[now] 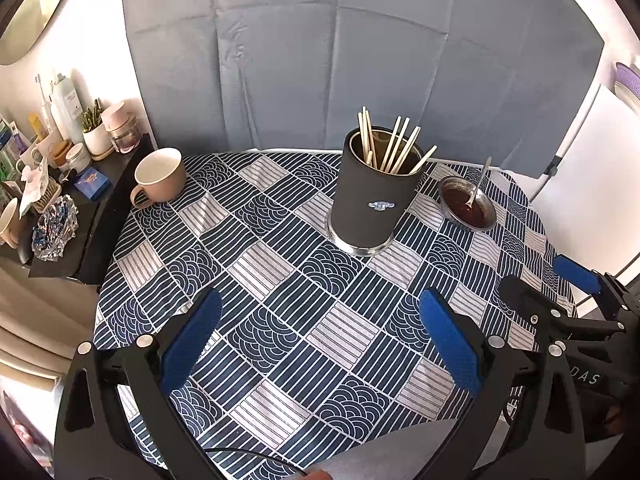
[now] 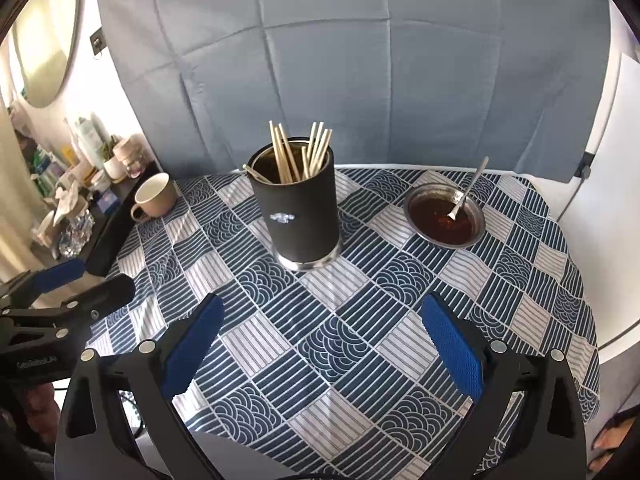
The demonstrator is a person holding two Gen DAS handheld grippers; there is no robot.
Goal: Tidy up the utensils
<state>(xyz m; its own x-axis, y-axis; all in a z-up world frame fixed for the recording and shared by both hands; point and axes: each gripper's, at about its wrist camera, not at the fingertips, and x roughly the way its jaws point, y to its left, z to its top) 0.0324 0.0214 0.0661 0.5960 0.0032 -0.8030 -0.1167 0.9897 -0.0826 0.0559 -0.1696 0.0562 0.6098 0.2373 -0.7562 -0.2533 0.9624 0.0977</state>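
A black cylindrical holder (image 1: pixel 370 196) (image 2: pixel 298 210) stands upright near the back of the table, with several wooden chopsticks (image 1: pixel 394 146) (image 2: pixel 298 152) sticking out of it. To its right sits a small metal bowl (image 1: pixel 466 202) (image 2: pixel 444 216) of dark sauce with a metal spoon (image 1: pixel 478 184) (image 2: pixel 466 190) leaning in it. My left gripper (image 1: pixel 320 332) hovers open over the front of the table, nothing between its blue pads. My right gripper (image 2: pixel 322 334) is open too and holds nothing. Each gripper shows at the edge of the other's view.
A beige mug (image 1: pixel 160 178) (image 2: pixel 154 196) stands at the back left of the patterned tablecloth (image 1: pixel 280 280) (image 2: pixel 360 300). Left of the table is a dark shelf (image 1: pixel 100 208) crowded with bottles, jars and a small plant. A grey cloth backdrop (image 1: pixel 340 60) hangs behind.
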